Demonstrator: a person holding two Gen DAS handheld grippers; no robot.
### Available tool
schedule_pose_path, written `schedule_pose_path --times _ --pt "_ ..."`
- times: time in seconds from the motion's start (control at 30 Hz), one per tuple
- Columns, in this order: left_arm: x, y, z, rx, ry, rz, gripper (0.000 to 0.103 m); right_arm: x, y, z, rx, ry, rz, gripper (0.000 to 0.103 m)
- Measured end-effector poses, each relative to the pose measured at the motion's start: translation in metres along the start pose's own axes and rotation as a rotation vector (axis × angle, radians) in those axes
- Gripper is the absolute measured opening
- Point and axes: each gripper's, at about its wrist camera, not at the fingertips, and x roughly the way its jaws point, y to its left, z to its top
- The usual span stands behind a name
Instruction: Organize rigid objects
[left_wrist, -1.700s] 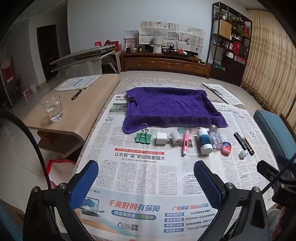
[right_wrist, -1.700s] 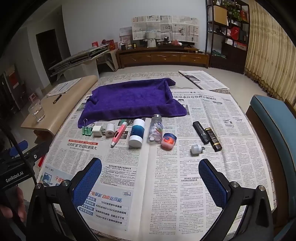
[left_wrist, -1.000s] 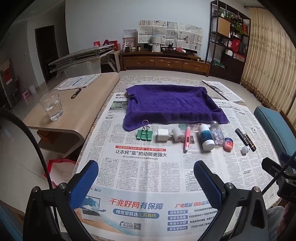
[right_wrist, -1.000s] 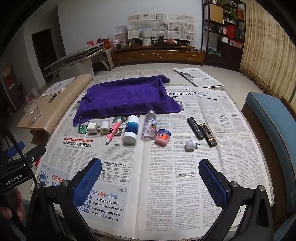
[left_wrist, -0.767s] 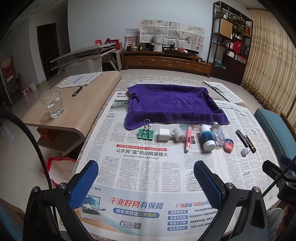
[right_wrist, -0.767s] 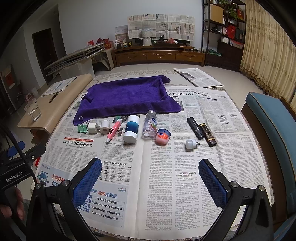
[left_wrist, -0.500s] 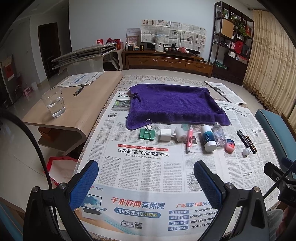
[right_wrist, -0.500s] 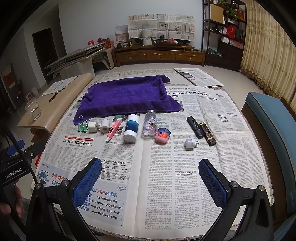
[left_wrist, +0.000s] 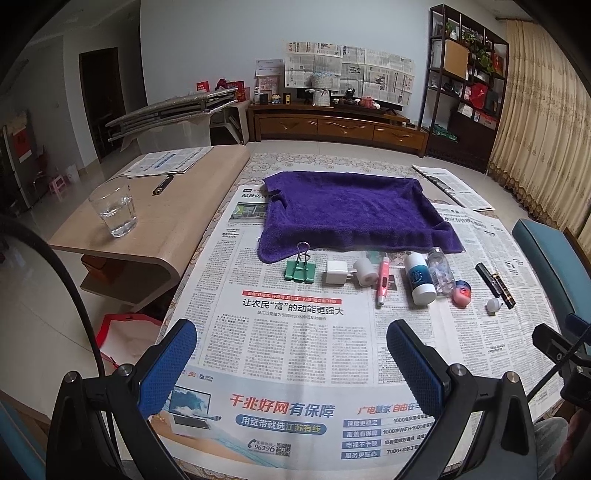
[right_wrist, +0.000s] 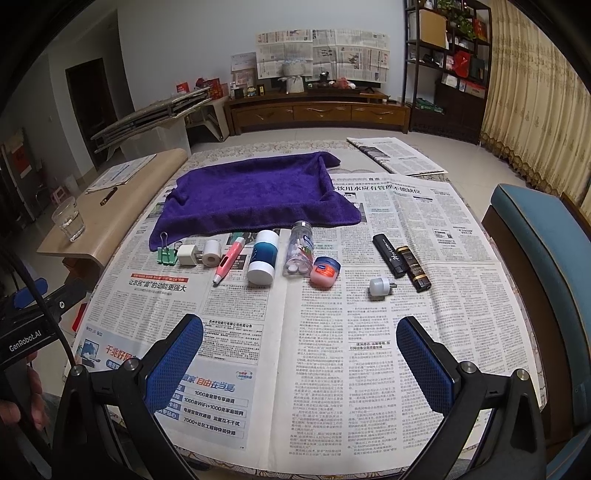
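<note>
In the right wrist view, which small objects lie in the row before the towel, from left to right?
Green binder clips → white charger cube → white tape roll → pink pen → blue-and-white bottle → clear pill bottle → pink jar → white plug light.

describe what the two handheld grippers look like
Both the left gripper and the right gripper have black frames with silver bolts and two blue textured finger pads. The left one's body reads "GenRobot.AI" in white, and a black cable runs from it.

Ahead of me a row lies on newspaper just below the purple towel (right_wrist: 255, 192): green binder clips (right_wrist: 167, 254), white charger (right_wrist: 187, 255), tape roll (right_wrist: 212, 253), pink pen (right_wrist: 229, 264), white-capped blue bottle (right_wrist: 263, 256), clear pill bottle (right_wrist: 298, 254), pink jar (right_wrist: 325, 271), small bulb (right_wrist: 380, 285), two black tubes (right_wrist: 402, 261).
</note>
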Motion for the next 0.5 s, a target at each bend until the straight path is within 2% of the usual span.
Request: schedule_pose_path --times 0.5 --pt "0.0 -0.0002 -0.0005 0.005 0.0 -0.011 0.103 -0.0005 -0.0053 0.0001 0.013 -0.004 0.001 0.103"
